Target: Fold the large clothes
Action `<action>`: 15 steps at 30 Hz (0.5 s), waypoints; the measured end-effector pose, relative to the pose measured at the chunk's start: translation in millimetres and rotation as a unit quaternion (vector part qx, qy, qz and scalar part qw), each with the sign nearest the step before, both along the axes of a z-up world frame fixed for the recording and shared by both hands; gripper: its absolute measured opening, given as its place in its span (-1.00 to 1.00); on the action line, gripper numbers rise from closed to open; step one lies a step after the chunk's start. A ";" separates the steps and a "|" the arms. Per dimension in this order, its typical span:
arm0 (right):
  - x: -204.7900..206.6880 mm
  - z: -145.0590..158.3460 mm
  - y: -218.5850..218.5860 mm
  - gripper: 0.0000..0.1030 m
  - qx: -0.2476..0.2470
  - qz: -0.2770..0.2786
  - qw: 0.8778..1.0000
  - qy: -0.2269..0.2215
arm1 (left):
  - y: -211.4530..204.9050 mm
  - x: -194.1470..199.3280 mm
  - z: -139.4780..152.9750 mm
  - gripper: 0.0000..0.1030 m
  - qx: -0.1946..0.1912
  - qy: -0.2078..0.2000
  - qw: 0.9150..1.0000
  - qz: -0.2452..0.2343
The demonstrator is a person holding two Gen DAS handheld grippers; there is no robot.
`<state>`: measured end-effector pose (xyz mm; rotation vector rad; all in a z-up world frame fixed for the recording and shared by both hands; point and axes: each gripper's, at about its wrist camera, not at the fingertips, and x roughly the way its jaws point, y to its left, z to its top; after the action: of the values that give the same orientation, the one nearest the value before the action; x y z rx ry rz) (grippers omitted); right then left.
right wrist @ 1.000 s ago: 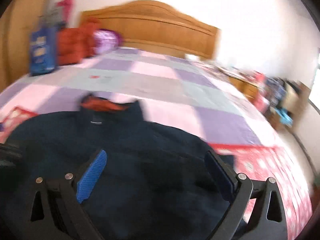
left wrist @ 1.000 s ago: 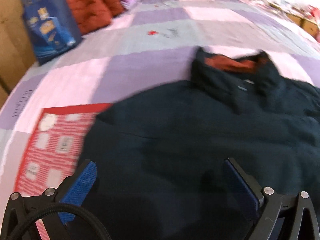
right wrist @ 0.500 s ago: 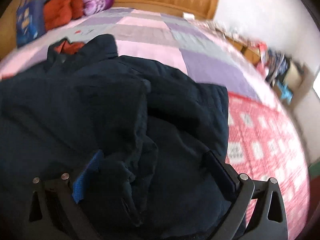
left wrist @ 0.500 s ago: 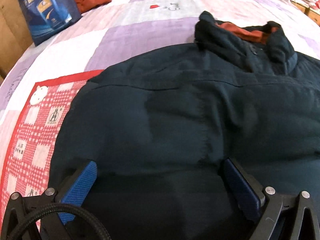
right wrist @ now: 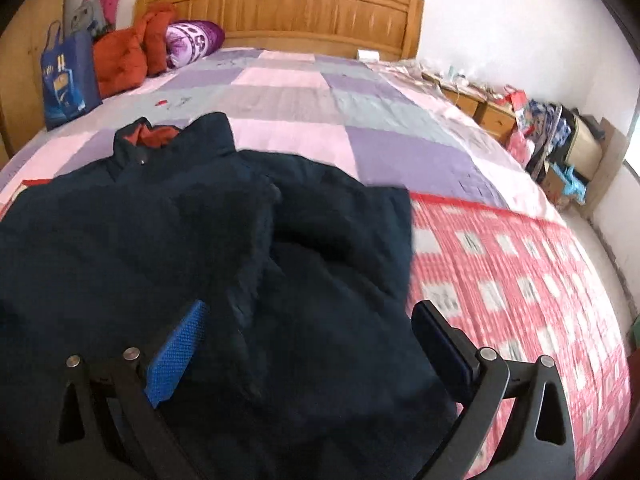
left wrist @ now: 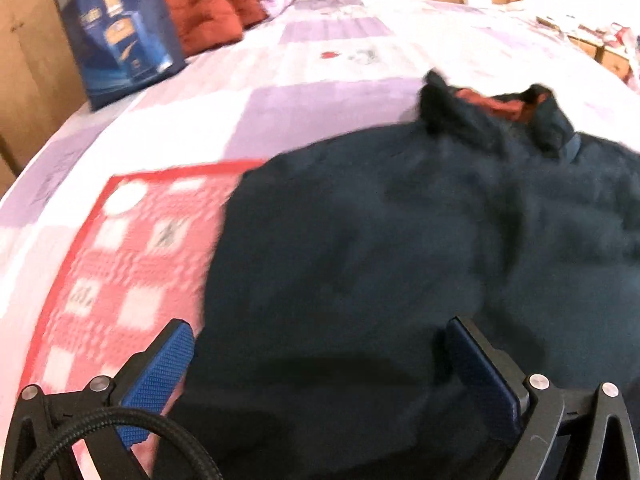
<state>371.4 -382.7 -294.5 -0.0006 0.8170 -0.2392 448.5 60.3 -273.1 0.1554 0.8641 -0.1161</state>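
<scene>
Dark jacket (right wrist: 208,248) on bed (right wrist: 360,128); seemingly unheld

The left gripper (left wrist: 320,364) is held with its jaws spread wide, pointed forward and tilted downward; its blue textured pads (left wrist: 160,376) are seen at either side of the left wrist view, and nothing is clamped between them. A black braided cable (left wrist: 120,426) is looped across its left finger mount. The right gripper (right wrist: 308,344) is likewise held wide apart and angled downward, one blue pad (right wrist: 176,356) being lit and the other shaded, with nothing pinched between the pads.
</scene>
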 end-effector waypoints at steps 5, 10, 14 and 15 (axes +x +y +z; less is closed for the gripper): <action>-28.6 -1.8 -27.6 0.99 0.065 -0.032 0.997 -0.002 | 61.2 -10.5 -28.2 1.00 -0.004 0.046 0.996 0.077; -58.7 10.5 0.6 0.99 0.011 -0.015 1.000 -0.011 | 75.1 -47.0 -29.8 1.00 -0.018 0.056 0.995 0.084; -78.7 -29.2 -6.8 0.99 -0.022 -0.032 0.996 0.074 | 66.4 -77.9 -47.8 1.00 0.021 0.086 0.995 0.049; -88.9 -38.0 -23.5 0.99 0.001 -0.063 0.994 0.086 | 69.7 -86.4 -52.5 1.00 0.025 0.091 0.994 0.049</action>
<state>282.6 -406.2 -332.5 0.0322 0.9909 -0.3606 362.1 130.0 -325.5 0.1501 1.0550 -0.0163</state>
